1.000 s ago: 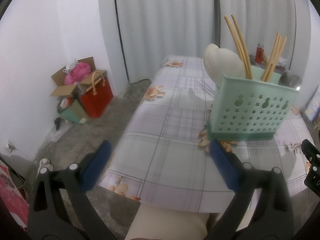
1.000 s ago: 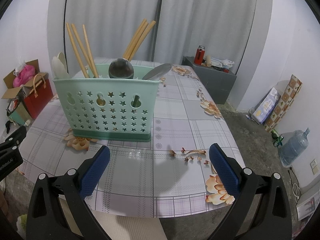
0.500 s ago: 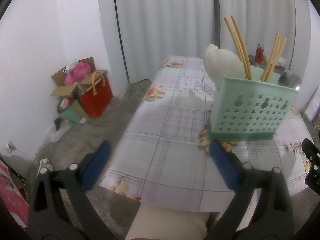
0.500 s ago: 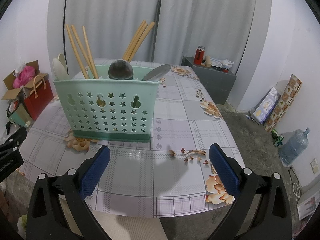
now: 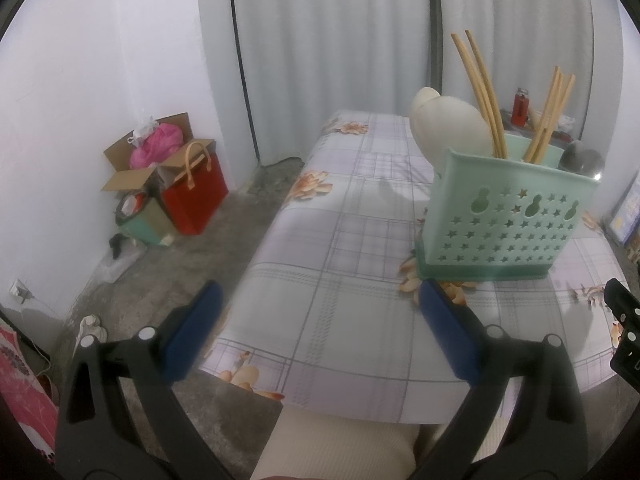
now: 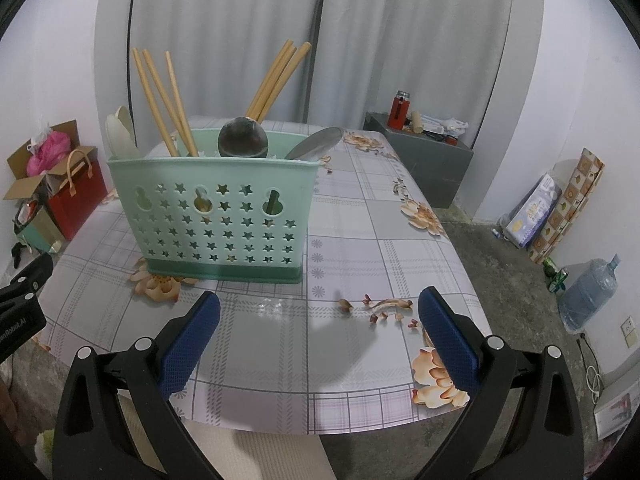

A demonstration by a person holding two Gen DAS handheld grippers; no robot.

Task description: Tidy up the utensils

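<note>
You see a matt plastic caddy [image 6: 224,216], wooden chopsticks [image 6: 160,96], and a glossy tablecloth [image 6: 360,240].

caddy [image 6: 224,216] on table [image 6: 380,264] | chopsticks [image 6: 164,100], spoons [image 6: 242,142] in caddy

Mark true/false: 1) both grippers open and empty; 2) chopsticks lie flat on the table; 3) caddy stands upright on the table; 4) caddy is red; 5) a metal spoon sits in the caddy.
1) True: left gripper and right gripper both have their jaws apart, holding nothing.
2) False: the chopsticks stand in the caddy.
3) True: it stands on the table.
4) False: it is mint green.
5) True: metal spoon.
</note>
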